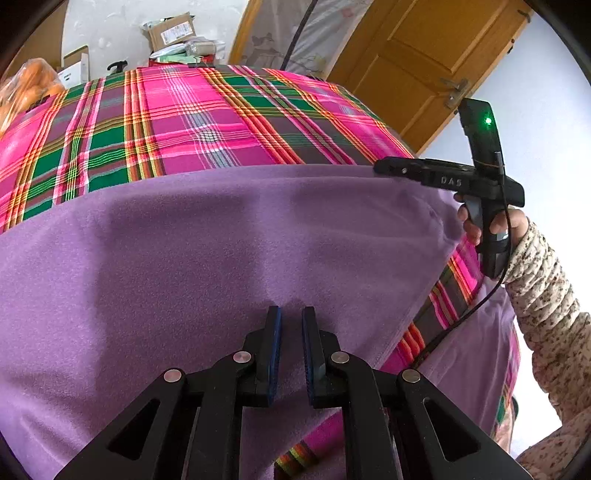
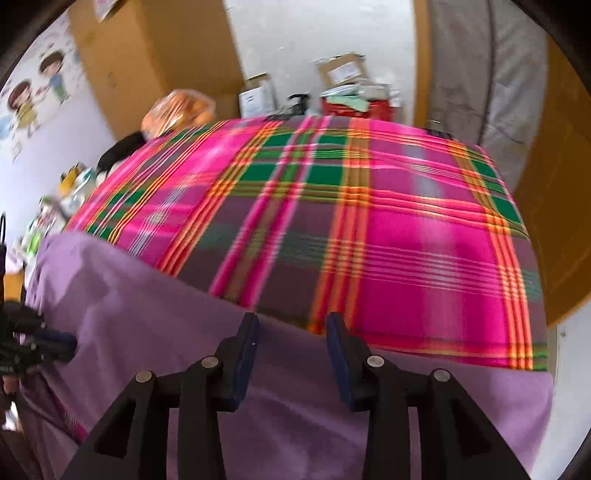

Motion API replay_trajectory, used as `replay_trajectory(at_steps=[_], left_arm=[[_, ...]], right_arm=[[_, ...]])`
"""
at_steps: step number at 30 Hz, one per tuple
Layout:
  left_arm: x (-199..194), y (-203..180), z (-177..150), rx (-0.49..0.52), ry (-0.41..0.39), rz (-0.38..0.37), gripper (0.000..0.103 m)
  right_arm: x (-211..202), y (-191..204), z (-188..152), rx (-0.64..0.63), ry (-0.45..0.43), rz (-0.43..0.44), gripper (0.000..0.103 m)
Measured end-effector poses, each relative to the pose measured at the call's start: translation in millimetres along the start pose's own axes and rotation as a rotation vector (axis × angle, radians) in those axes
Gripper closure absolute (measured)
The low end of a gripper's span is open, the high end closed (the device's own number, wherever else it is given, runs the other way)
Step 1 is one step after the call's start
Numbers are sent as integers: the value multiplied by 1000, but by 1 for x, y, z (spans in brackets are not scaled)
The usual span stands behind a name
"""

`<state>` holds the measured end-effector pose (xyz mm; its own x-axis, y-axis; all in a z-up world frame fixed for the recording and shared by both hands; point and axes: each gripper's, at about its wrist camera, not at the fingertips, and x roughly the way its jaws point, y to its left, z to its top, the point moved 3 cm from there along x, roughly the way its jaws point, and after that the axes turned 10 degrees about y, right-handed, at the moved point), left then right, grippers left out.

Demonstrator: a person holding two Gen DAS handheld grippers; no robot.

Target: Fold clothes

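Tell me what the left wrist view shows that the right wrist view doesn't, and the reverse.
Only the left wrist view shows the right gripper from outside, at the purple garment's far edge, the hand with its speckled sleeve, and a wooden door.

Only the right wrist view shows cartoon wall stickers and clutter beside the table.

Both show the purple garment on the plaid cloth, the cardboard boxes and the bag of oranges.
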<state>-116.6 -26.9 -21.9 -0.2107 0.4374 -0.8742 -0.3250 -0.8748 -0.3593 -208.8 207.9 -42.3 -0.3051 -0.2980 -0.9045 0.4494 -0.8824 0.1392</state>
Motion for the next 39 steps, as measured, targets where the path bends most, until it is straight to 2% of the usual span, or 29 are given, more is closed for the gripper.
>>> replay_trajectory(at_steps=[6, 10, 13, 14, 17, 20, 27, 28, 29, 32, 34, 39], left_arm=[[0, 1, 0, -4, -4, -18, 92], [0, 2, 0, -4, -5, -24, 92], [0, 2, 0, -4, -7, -29, 92], [0, 2, 0, -4, -7, -30, 92], [1, 3, -1, -3, -9, -35, 92], [1, 3, -1, -4, -10, -40, 92], [0, 6, -2, -5, -12, -56, 92], [0, 7, -2, -6, -13, -58, 92], [0, 7, -2, -7, -13, -60, 92], [0, 6, -2, -10, -14, -62, 92], [0, 6, -3, -14, -13, -64, 92], [-6, 2, -7, -10, -10, -61, 92]], right_arm=[[9, 20, 5, -82, 25, -26, 56], [13, 37, 4, -161, 32, -56, 59], [12, 41, 5, -171, 31, -42, 86], [12, 43, 4, -179, 29, -51, 98], [10, 46, 7, -199, 22, -107, 99], [4, 40, 15, -147, -34, -167, 100], [15, 34, 19, -92, -23, -183, 99], [15, 32, 19, -78, -25, -178, 98], [15, 29, 20, -63, -27, -174, 91], [12, 20, 20, -13, -39, -158, 88], [-3, 10, 17, 46, -78, -177, 88], [-58, -8, -7, 202, -182, -138, 88]])
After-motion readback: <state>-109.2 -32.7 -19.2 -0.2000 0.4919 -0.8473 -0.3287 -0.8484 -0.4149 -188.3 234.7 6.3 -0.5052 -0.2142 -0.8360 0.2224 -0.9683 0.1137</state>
